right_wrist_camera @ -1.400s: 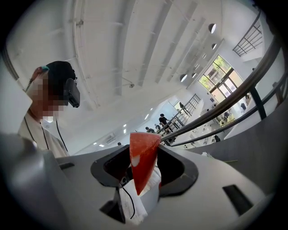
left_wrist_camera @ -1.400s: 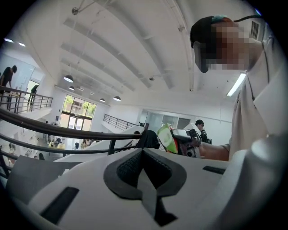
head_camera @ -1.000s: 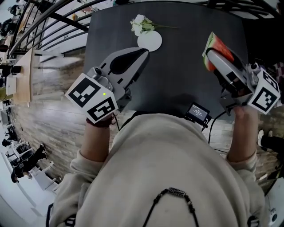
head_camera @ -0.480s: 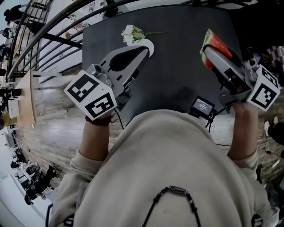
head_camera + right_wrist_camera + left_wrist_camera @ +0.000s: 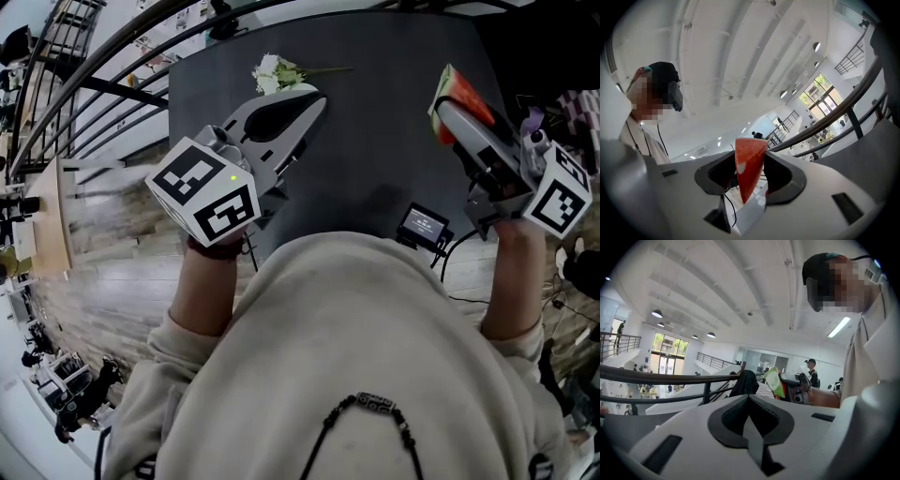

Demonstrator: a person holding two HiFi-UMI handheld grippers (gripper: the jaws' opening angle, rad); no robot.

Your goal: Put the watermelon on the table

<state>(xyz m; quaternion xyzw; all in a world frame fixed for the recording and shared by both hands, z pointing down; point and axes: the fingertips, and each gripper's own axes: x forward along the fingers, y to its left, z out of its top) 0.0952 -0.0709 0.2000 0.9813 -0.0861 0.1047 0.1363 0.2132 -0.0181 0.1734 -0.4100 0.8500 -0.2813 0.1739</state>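
Observation:
A wedge of watermelon (image 5: 457,94), red flesh with a green rind, is held above the right part of the dark table (image 5: 384,150). My right gripper (image 5: 448,105) is shut on it. In the right gripper view the red slice (image 5: 749,168) stands pinched between both pads of my right gripper (image 5: 750,161), its point hanging down. My left gripper (image 5: 315,97) hovers over the table's left part, shut with nothing in it. In the left gripper view its jaw tips meet at my left gripper (image 5: 749,397), and the slice (image 5: 774,381) shows beyond them.
A bunch of white flowers (image 5: 273,71) lies at the table's far left, just past the left gripper's tips. A small black device (image 5: 422,223) with a cable sits at the table's near edge. Wooden floor and railings lie to the left.
The left gripper has swung a little further over the table and now covers the white plate beside the flowers. The right gripper keeps the slice at about the same spot.

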